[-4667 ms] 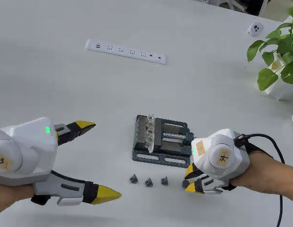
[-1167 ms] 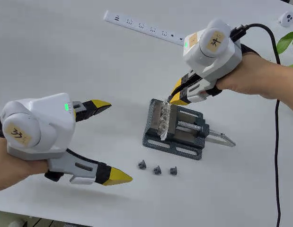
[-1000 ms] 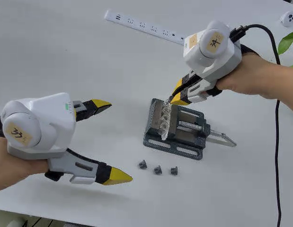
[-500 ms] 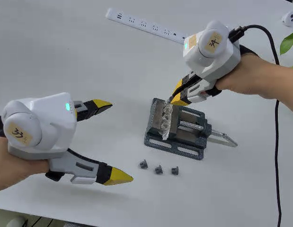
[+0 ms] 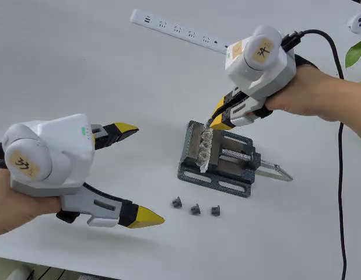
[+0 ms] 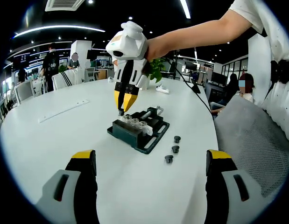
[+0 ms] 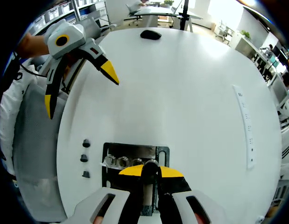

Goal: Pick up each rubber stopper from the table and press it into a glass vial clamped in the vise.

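the right gripper (image 5: 212,123) points down, just right of the head view's middle, its yellow tips pinched narrow. in the right gripper view a small dark rubber stopper (image 7: 150,164) sits nipped between those tips. it hangs right over the upper end of the row of glass vials (image 5: 202,146). i can't tell whether it touches a vial mouth yet. the vials stand clamped in the dark vise (image 5: 227,169), mid-frame and a little right.

the left gripper (image 5: 146,175) is at the lower left of the head view, well apart from the vise, jaws spread wide and holding nothing. three more stoppers (image 5: 195,208) lie in a short line on the white table (image 5: 81,58), just below the vise.

to my eye the risk is in the press itself. the grip on that stopper looks thin, only on its top, so a push that isn't square to the vial mouth could tip it. then it may squirt out of the tips and drop among the vials or into the vise. if the tips come down off-centre they could knock the neighbouring vial. too hard a shove on clamped glass might chip or crack the rim. nothing steadies the vise, so a slanted push might also skid it across the smooth table.
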{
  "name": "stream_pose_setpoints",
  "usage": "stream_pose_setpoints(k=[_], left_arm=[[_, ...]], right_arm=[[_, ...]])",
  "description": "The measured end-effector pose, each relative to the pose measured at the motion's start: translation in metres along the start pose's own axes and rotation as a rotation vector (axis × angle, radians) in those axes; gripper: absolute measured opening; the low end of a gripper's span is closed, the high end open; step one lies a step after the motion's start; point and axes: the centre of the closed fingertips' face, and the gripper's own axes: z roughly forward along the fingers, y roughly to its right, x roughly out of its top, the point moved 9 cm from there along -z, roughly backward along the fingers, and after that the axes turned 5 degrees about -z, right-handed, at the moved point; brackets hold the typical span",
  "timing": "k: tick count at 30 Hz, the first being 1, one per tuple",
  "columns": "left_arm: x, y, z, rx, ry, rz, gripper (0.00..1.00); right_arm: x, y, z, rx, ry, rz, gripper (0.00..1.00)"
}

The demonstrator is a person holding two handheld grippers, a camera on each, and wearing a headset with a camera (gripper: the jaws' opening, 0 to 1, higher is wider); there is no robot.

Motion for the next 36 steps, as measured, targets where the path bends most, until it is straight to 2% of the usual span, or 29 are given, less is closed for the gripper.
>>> stream_pose_setpoints(k=[26, 36], left_arm=[[-0.0007, -0.0012, 0.0014, -0.006, 0.003, -0.004, 0.98], [0.0003, -0.0022, 0.0029, -0.01, 0.006, -0.004, 0.98]], right_arm=[[0.003, 0.002, 0.0016, 0.018, -0.05, -0.013, 0.06], [0.0042, 0.0034, 0.0041, 0.038, -0.06, 0.013, 0.05]])
